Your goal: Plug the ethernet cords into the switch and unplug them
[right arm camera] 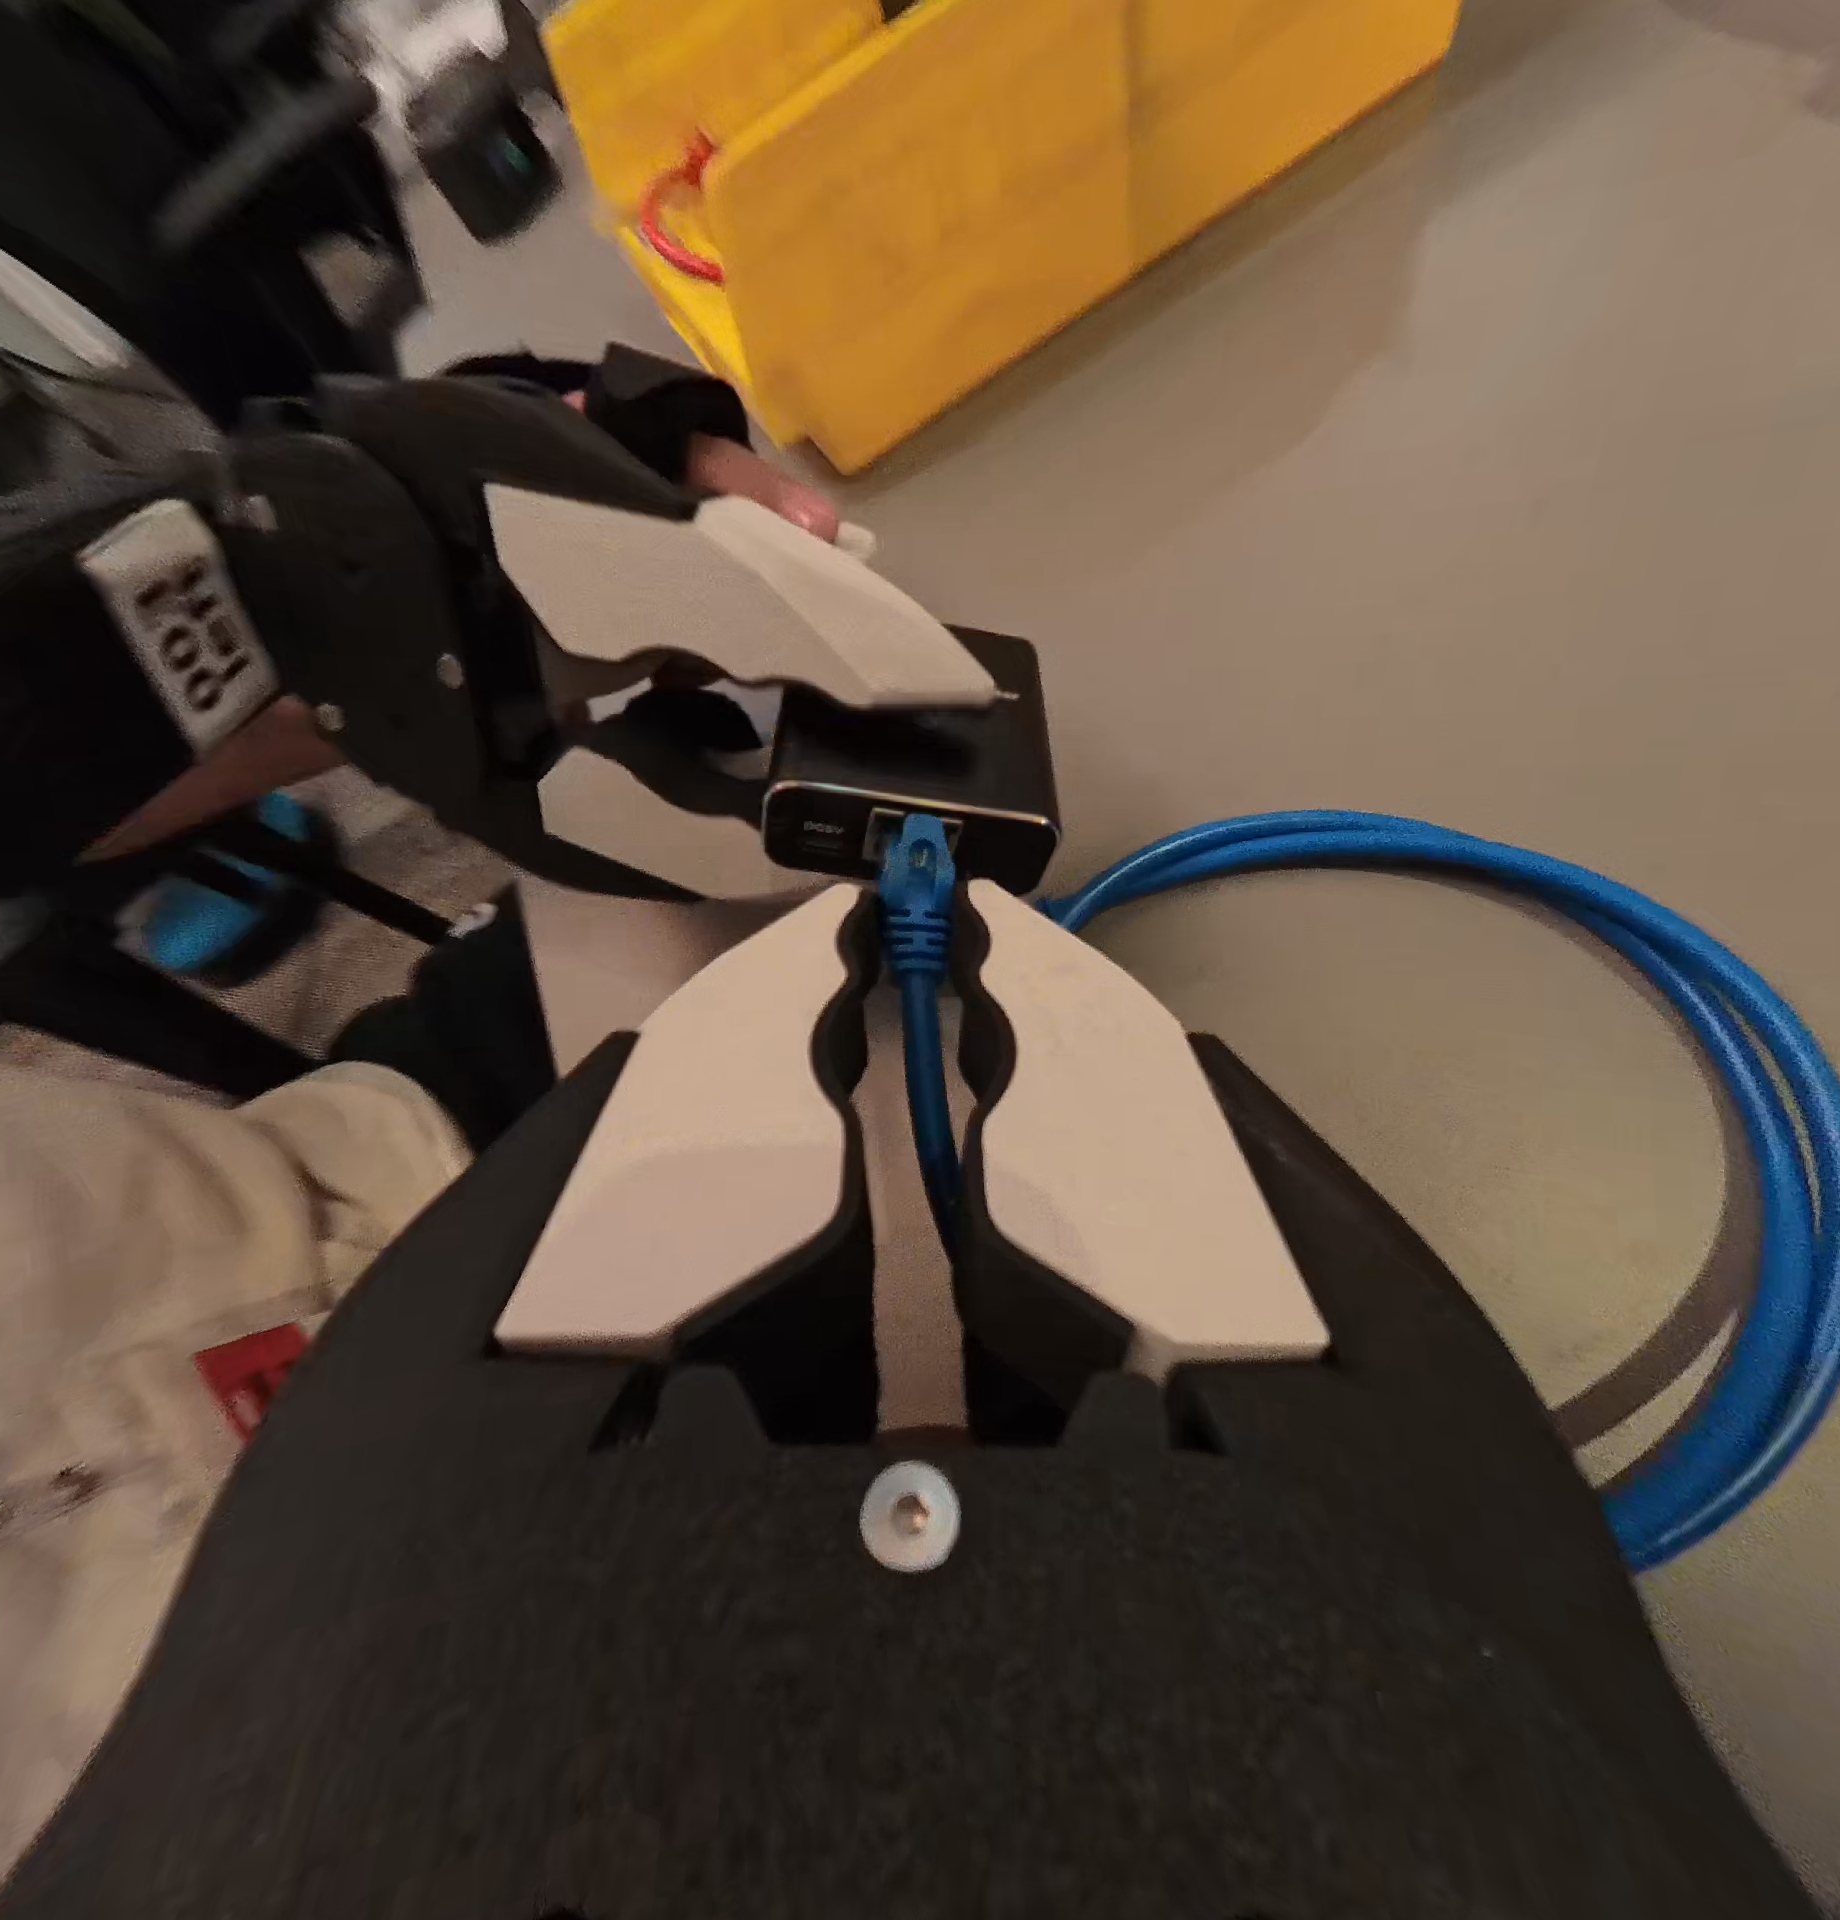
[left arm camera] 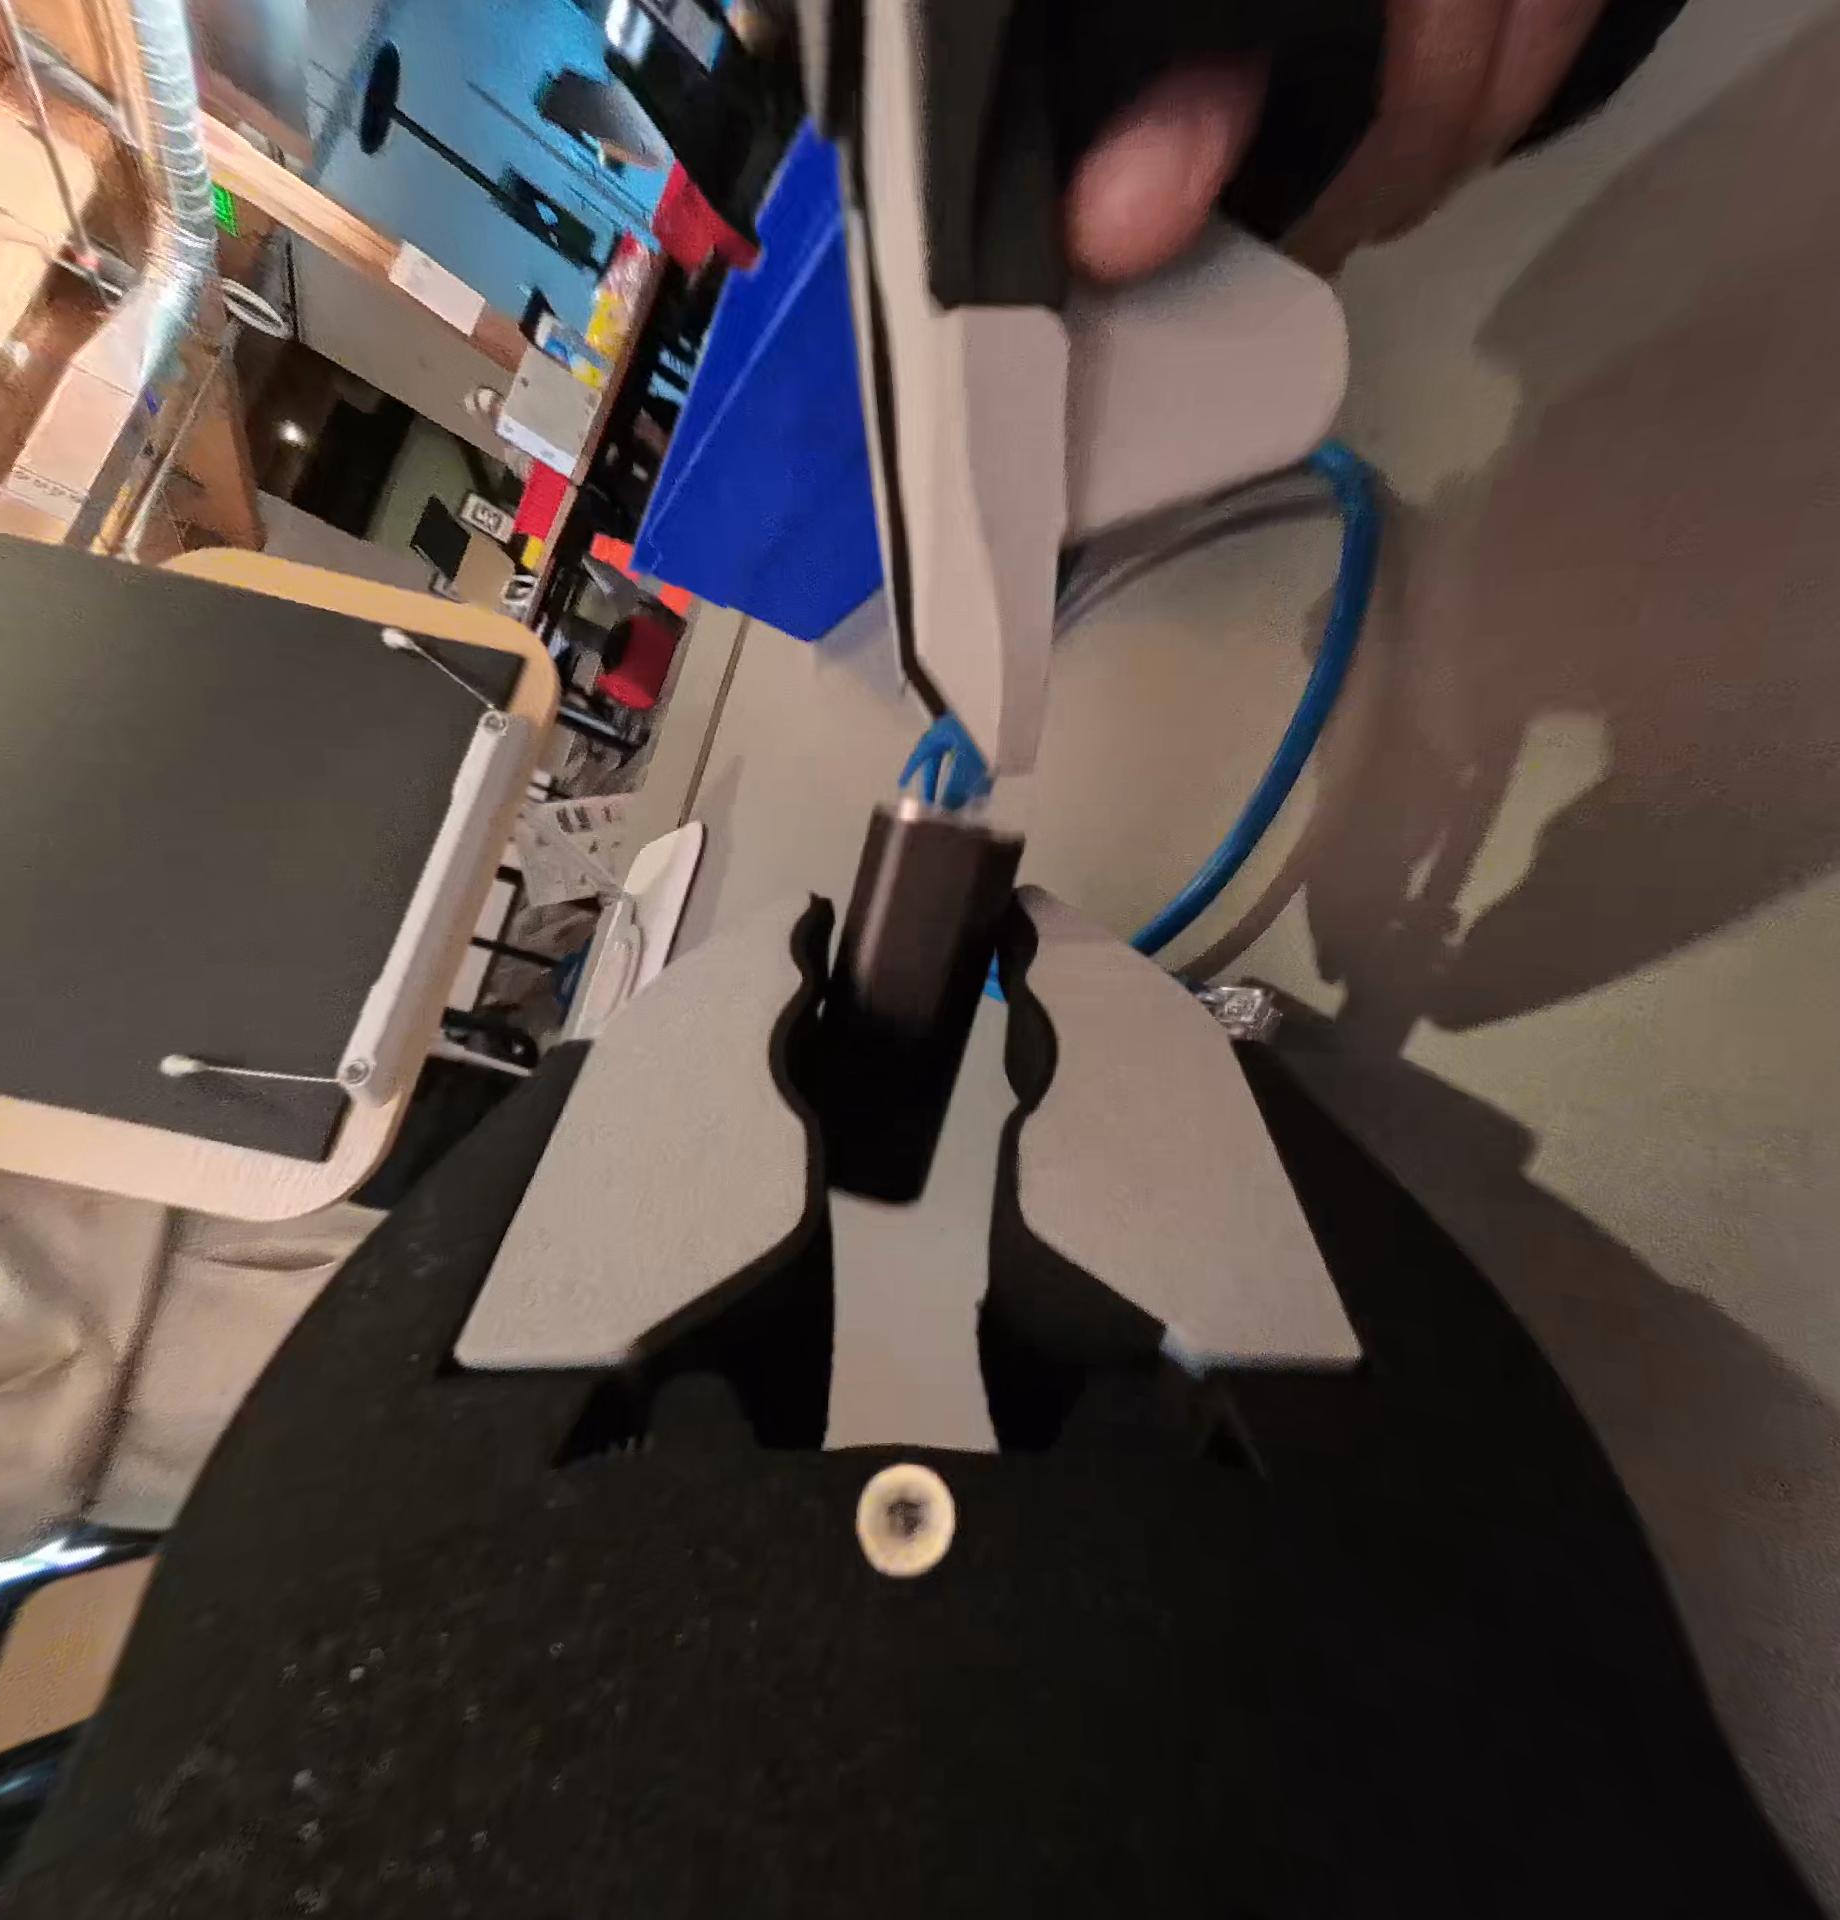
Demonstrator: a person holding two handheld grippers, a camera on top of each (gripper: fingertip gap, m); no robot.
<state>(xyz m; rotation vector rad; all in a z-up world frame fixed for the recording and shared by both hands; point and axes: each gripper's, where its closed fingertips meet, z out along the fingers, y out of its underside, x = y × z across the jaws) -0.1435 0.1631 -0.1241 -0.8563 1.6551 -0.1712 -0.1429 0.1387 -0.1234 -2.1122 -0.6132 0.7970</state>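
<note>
My left tongs [right arm camera: 874,748] pinch the black switch [right arm camera: 911,769] just above the desk [right arm camera: 1415,623] to brace it, while my right tongs [right arm camera: 911,935] squeeze the blue ethernet cord [right arm camera: 921,914] behind its plug, seated in the near port.

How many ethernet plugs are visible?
2: a blue-booted plug sits in the switch port between the right gripper's fingers; a loose clear plug lies on the table. Others may be hidden.

The small black box-shaped switch [left arm camera: 921,997] hides its rear half between the left gripper's [left arm camera: 916,935] pale fingers. The coiled blue ethernet cord [right arm camera: 1757,1195] is cut off rightward; background shelves blur.
</note>
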